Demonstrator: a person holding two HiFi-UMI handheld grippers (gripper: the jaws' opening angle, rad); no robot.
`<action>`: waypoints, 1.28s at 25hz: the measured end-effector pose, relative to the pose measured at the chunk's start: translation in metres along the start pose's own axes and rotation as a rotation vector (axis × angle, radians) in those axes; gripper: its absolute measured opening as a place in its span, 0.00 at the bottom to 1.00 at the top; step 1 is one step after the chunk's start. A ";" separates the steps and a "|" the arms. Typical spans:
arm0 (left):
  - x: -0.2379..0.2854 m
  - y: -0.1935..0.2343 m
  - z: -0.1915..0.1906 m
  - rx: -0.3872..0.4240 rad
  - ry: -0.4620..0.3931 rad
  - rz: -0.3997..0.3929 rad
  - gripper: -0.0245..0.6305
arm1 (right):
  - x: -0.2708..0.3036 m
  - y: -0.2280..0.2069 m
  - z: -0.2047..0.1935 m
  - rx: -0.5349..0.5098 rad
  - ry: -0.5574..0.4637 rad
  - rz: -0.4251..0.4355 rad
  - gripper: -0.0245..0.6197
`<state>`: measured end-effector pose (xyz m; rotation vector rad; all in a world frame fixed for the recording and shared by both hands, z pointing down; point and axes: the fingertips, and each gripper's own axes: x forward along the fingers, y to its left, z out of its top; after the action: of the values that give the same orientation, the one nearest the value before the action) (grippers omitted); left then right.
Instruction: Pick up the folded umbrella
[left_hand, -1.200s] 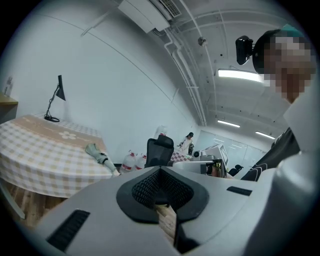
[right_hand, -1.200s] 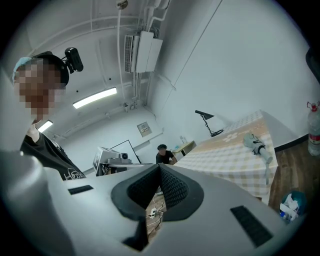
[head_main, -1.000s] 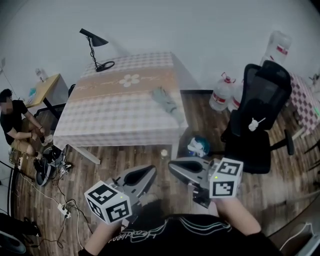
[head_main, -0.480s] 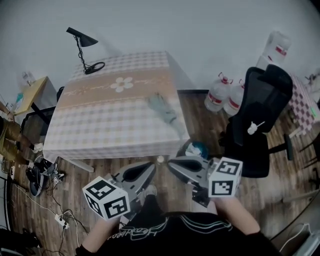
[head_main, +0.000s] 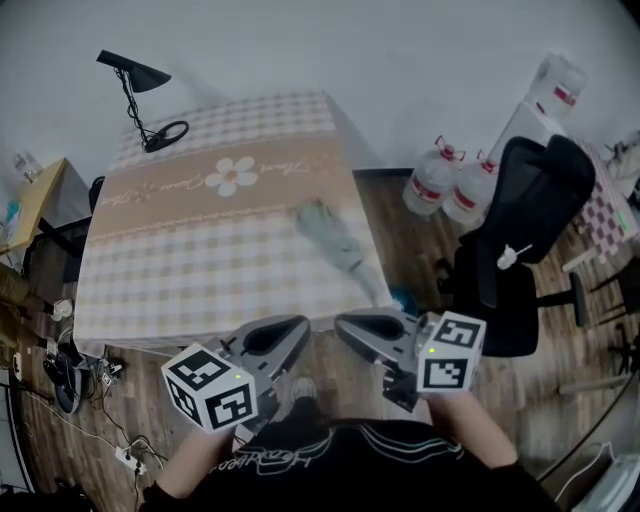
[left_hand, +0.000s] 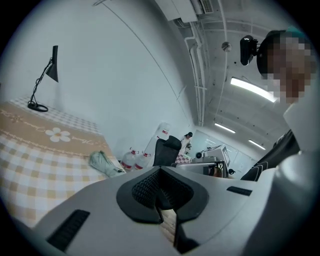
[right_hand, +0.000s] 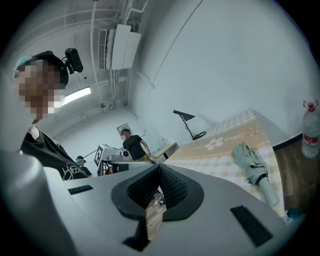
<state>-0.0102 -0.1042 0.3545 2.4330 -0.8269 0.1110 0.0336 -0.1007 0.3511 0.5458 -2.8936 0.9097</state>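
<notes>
The folded umbrella (head_main: 332, 236), pale grey-green, lies on the right side of the checked table (head_main: 180, 260), its handle end toward the near right corner. It also shows in the left gripper view (left_hand: 102, 163) and in the right gripper view (right_hand: 252, 170). My left gripper (head_main: 298, 328) and right gripper (head_main: 346, 325) hover side by side over the floor, just short of the table's near edge. Both point toward the table. The left gripper's (left_hand: 160, 195) pads meet with nothing between them, and so do the right gripper's (right_hand: 159, 194).
A black desk lamp (head_main: 135, 75) stands at the table's far left corner. A black office chair (head_main: 525, 250) and two water bottles (head_main: 432, 180) are to the right. A small wooden desk (head_main: 25, 200) and cables with a power strip (head_main: 125, 455) lie at the left.
The table and umbrella have drawn nearer and larger in the head view as both grippers moved toward the table's edge. The seated person at the left has left the view.
</notes>
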 end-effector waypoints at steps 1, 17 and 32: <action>0.003 0.009 0.003 -0.002 0.005 -0.006 0.03 | 0.006 -0.007 0.003 0.004 -0.001 -0.008 0.06; 0.041 0.131 0.034 -0.020 0.059 -0.072 0.03 | 0.055 -0.115 0.033 -0.020 0.028 -0.240 0.06; 0.069 0.170 0.028 -0.083 0.119 -0.045 0.03 | 0.063 -0.192 0.023 -0.049 0.175 -0.332 0.25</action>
<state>-0.0566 -0.2672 0.4308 2.3407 -0.7103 0.1982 0.0432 -0.2802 0.4469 0.8613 -2.5577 0.7909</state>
